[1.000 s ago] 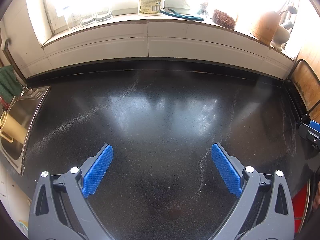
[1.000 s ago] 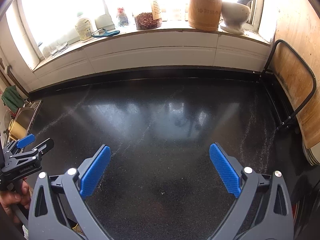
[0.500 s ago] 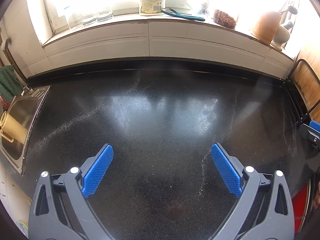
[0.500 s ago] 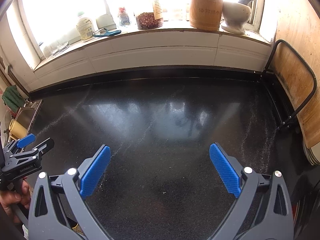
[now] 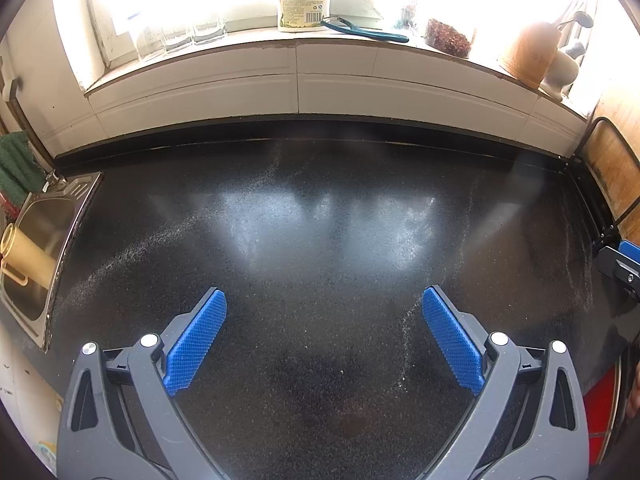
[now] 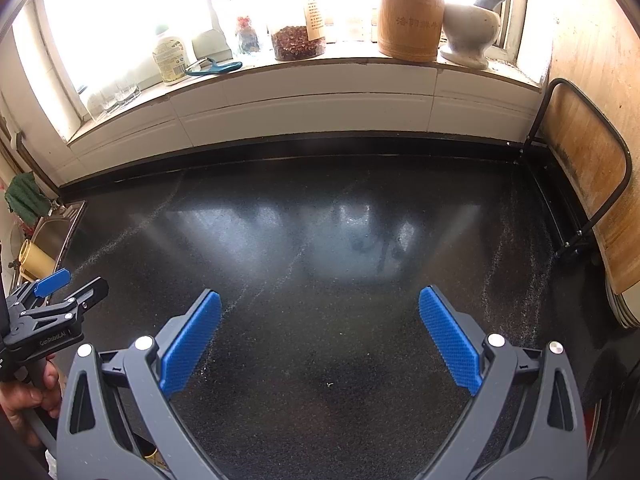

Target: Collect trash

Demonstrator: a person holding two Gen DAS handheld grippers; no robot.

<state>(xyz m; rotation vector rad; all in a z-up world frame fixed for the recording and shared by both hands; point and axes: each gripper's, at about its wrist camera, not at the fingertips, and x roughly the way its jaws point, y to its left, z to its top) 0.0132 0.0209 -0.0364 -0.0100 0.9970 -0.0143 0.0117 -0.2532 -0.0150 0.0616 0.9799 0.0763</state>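
Observation:
My left gripper [image 5: 324,300] is open and empty over the black speckled countertop [image 5: 320,220]. My right gripper [image 6: 320,300] is open and empty over the same countertop [image 6: 320,240]. The left gripper also shows at the left edge of the right wrist view [image 6: 68,284], held by a hand. A tip of the right gripper shows at the right edge of the left wrist view [image 5: 622,266]. No piece of trash shows on the counter, only tiny crumbs [image 6: 329,385] and faint dusty streaks. A red object [image 5: 598,408] sits low at the right edge, mostly hidden.
A steel sink [image 5: 36,248] with a yellow cup [image 5: 24,256] lies left. The windowsill holds a bottle [image 5: 304,0], blue scissors [image 5: 364,32], a jar [image 6: 298,40], a bamboo holder [image 6: 412,16] and a mortar [image 6: 472,28]. A wooden board in a black rack [image 6: 592,184] stands right.

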